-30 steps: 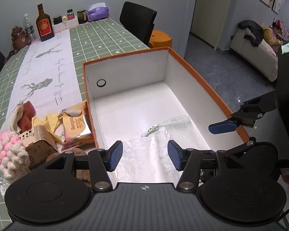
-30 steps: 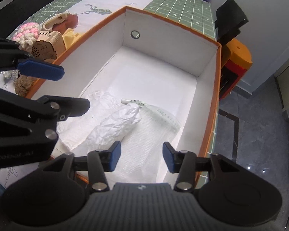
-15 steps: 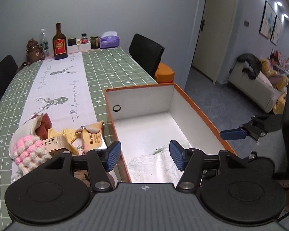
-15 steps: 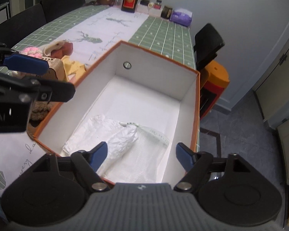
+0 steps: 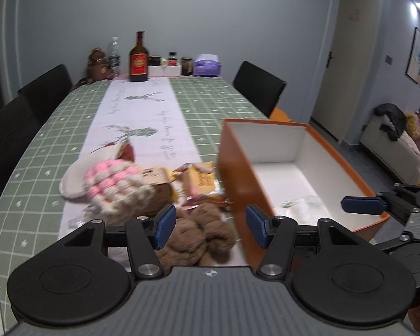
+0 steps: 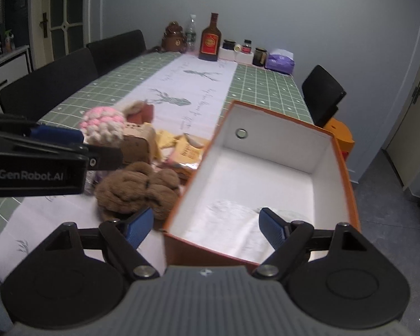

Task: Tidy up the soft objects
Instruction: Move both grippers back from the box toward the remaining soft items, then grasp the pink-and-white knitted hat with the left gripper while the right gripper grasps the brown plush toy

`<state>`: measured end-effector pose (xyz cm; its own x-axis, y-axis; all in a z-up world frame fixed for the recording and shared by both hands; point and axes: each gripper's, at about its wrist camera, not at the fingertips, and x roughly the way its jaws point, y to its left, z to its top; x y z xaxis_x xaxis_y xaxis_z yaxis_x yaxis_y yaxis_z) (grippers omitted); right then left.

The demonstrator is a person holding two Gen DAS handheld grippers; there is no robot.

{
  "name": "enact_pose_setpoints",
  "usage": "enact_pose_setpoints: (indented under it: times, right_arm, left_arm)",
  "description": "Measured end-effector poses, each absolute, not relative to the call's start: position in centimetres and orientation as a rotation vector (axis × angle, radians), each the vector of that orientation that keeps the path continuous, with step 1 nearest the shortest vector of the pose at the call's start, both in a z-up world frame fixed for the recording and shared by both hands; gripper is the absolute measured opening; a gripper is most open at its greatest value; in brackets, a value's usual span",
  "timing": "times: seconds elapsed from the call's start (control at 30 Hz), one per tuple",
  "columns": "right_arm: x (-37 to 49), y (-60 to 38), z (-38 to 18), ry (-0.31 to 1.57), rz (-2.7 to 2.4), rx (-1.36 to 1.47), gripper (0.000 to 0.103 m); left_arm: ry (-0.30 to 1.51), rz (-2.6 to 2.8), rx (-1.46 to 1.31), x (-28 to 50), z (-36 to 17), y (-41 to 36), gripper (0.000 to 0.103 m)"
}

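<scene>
The brown plush toy [image 5: 198, 232] lies just below the left gripper [image 5: 211, 225], whose jaws stand apart, empty, beside the box [image 5: 238, 173].

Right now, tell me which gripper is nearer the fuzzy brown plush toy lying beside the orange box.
Left. The left gripper hangs right over the brown plush toy; the right gripper straddles the orange box's near corner.
</scene>
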<state>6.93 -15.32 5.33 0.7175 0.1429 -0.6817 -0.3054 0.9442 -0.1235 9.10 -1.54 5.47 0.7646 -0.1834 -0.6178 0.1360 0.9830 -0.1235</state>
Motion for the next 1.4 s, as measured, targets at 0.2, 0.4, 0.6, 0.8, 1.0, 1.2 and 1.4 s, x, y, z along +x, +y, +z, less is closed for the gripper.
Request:
enact_pose_setpoints:
  times: [0.2,0.4,0.6,0.8,1.0,1.2,1.4]
  right_arm:
    - [5.7,-12.4,4.0,0.655,0.258,-0.177,0.087]
    - [3.9,-9.9,2.2,0.567,0.272,-0.105,0.087]
    - [2.8,-6.8,-0.4,0.528,0.310,-0.125,0.077]
    - [4.6,-5.4,-2.0,0.547,0.300,-0.156,0.071]
    - [7.3,-5.2,-2.8,0.585,0.291,-0.138,0.066]
    - [10.6,-5.0,-3.1,0.618,0.286,-0.091,0.075]
    - [13.8,-4.9,-4.3,0.720,0.291,-0.043,0.079]
  left_arm:
    - [0.678,-0.065,-0.076,7.7,3.5,2.5,0.068]
    - [0.595,-0.045,-0.029,5.3,1.5,5.9,0.064]
    - [0.593,-0.080,-0.054,4.2,-0.9,7.8,0.060]
    - [0.584,-0.076,-0.067,5.0,-2.1,8.5,0.061]
    - [0.565,-0.087,-0.039,7.4,-1.7,8.4,0.068]
    - [0.570,-0.102,-0.132,10.8,-0.9,9.0,0.082]
    - [0.630,-0.070,-0.234,14.7,-0.9,10.0,0.083]
